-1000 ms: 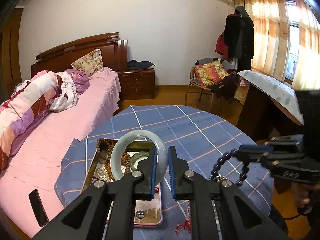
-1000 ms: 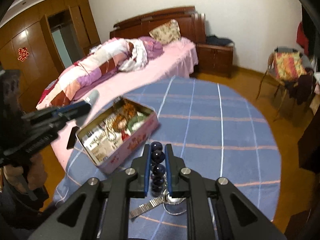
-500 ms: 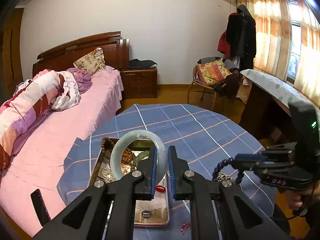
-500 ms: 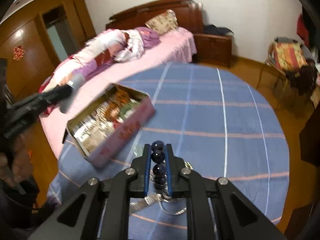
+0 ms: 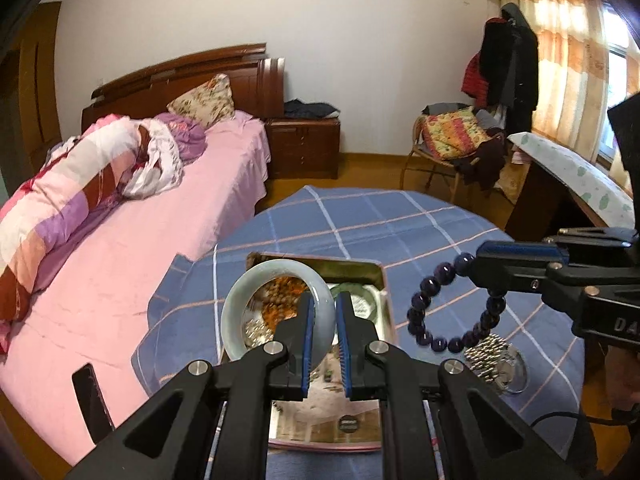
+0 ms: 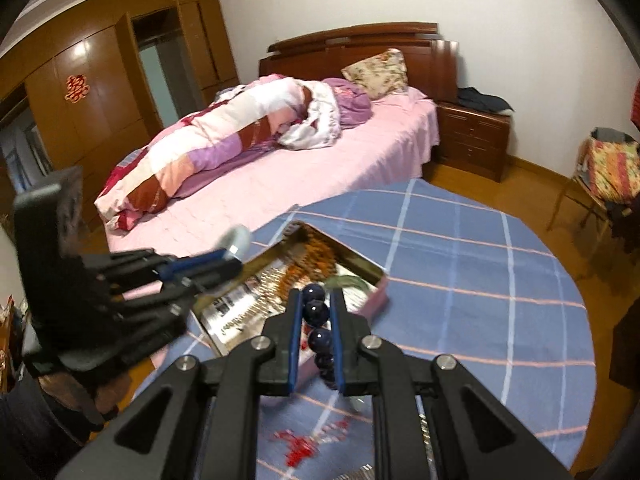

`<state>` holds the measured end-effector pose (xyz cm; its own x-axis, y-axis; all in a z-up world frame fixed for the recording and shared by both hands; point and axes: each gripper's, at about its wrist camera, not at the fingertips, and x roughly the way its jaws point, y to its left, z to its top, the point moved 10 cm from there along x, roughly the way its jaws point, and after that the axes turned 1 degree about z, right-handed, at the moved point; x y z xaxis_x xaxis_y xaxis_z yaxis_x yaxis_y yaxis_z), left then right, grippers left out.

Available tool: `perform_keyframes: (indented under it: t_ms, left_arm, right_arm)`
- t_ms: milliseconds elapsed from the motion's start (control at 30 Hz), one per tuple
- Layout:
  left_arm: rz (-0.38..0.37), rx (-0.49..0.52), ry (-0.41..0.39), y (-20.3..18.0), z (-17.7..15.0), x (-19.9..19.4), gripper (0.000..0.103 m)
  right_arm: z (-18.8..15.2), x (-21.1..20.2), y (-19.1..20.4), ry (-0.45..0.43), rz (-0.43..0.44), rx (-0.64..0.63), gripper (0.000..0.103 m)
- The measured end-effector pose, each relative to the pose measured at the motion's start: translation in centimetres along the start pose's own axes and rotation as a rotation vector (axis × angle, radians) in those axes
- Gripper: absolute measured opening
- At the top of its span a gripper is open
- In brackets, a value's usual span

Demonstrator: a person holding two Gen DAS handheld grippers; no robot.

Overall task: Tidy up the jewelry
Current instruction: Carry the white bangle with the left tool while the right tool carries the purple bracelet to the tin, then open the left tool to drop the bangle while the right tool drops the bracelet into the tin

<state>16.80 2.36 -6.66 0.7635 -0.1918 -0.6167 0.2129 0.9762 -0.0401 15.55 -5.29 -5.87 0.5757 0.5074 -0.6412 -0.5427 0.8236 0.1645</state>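
Observation:
My left gripper point(image 5: 323, 300) is shut on a pale green jade bangle point(image 5: 240, 304) and holds it upright above the open pink jewelry tin point(image 5: 384, 292). My right gripper point(image 6: 315, 300) is shut on a dark blue bead bracelet point(image 6: 316, 312). In the left wrist view the bracelet point(image 5: 432, 340) hangs as a loop from the right gripper point(image 5: 476, 264), to the right of the tin. The tin point(image 6: 376, 296) holds beads and other jewelry. In the right wrist view the left gripper point(image 6: 236, 258) holds the bangle point(image 6: 237, 242) over the tin's left end.
The tin sits on a round table with a blue checked cloth point(image 5: 360, 216). A silver watch point(image 5: 492, 354) lies on the cloth right of the tin. A red tassel point(image 6: 300, 446) lies on the cloth. A pink bed point(image 5: 120, 264) stands left of the table, with a dark phone point(image 5: 88, 392) on it.
My right gripper has lifted the bead bracelet and swung it left toward the tin. My left gripper has kept the bangle over the tin, a little further forward.

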Motion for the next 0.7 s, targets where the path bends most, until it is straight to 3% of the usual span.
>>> perform_keyframes:
  t_ms: [200,467,700]
  left_arm:
    - [0.015,-0.026,0.047,1.4,-1.7,1.8,0.011]
    - [0.029,-0.014,0.091,1.6,-3.1,4.0,0.012]
    - [0.023,-0.015,0.097,1.5,-3.4,5.0,0.013]
  right_arm:
    - [0.0,2.9,1.2,0.021,0.024,-0.006,0.016]
    - [-2.2,6.8,0.7,0.114,0.019,0.020,0.016]
    - [-3.8,7.6,-0.7,0.152,0.003,0.047,0.017]
